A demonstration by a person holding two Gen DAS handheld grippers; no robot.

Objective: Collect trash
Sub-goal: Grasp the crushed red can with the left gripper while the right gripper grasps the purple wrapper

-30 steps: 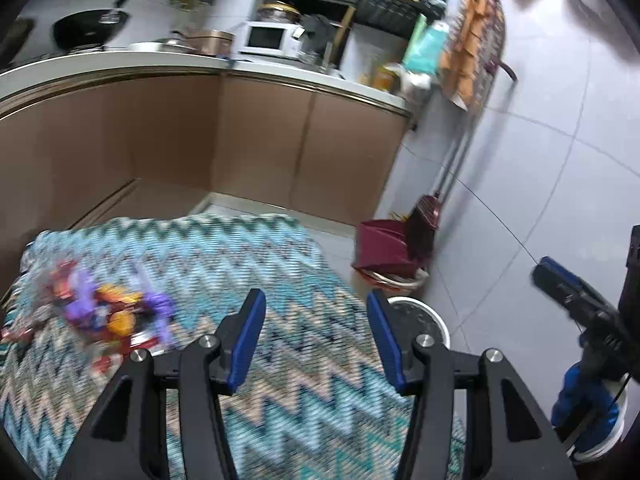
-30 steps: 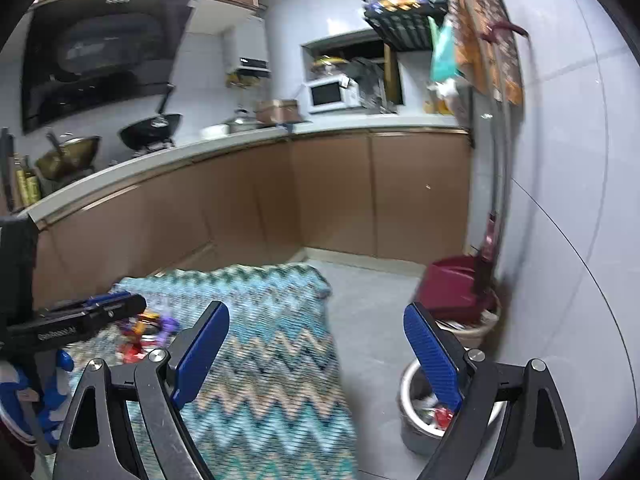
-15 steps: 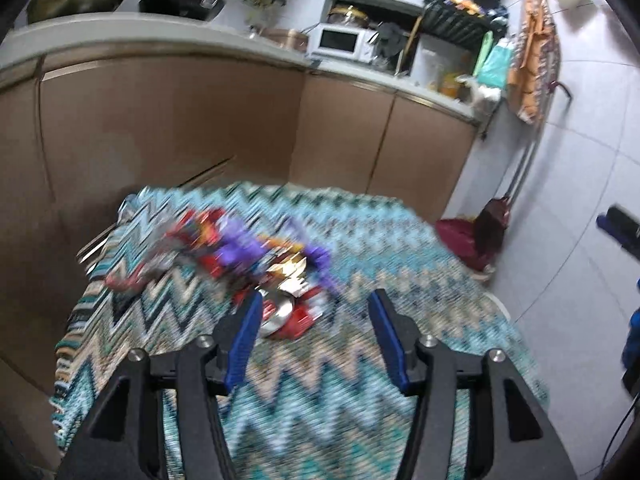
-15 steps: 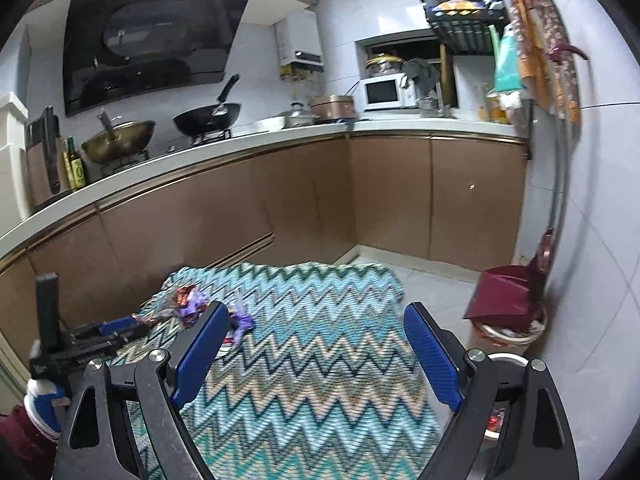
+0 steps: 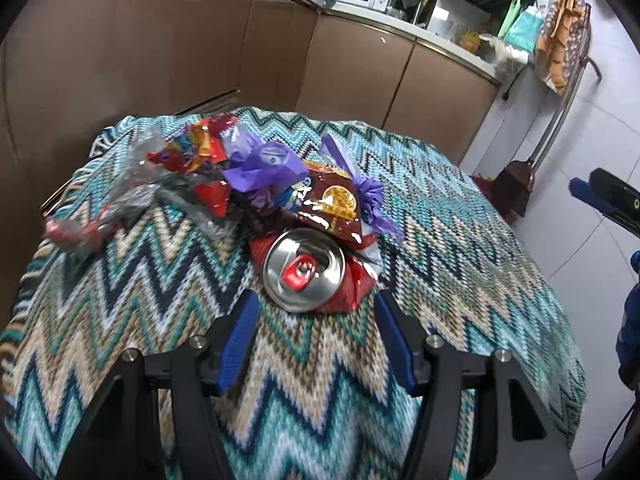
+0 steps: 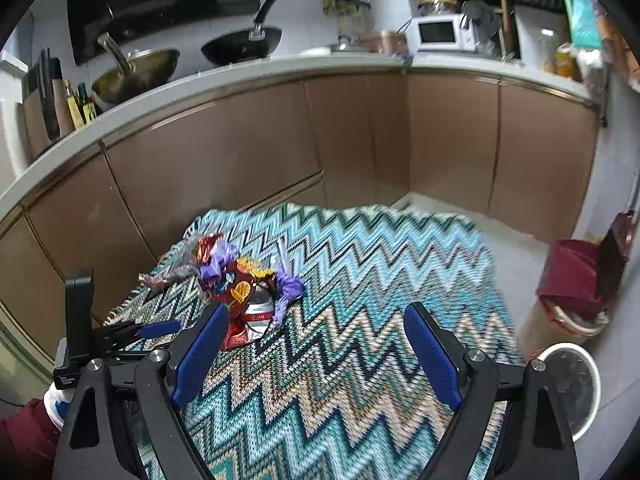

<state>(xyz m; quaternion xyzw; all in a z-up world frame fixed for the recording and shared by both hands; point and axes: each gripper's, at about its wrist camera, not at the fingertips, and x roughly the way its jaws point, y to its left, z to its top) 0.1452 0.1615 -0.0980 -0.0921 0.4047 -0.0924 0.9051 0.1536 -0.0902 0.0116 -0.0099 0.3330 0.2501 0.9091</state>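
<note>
While my left gripper gapes empty just short of the crushed red aluminium can, my right gripper hangs wide, empty; white round bin contents unclear.

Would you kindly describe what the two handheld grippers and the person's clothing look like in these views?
Both the left gripper and right gripper have black angular frames with silver bolts and flat blue finger pads. Seen from the right wrist view, the left gripper has small white lettering on its black body. A dark red sleeve and a blue-and-white glove show beneath it.
</note>
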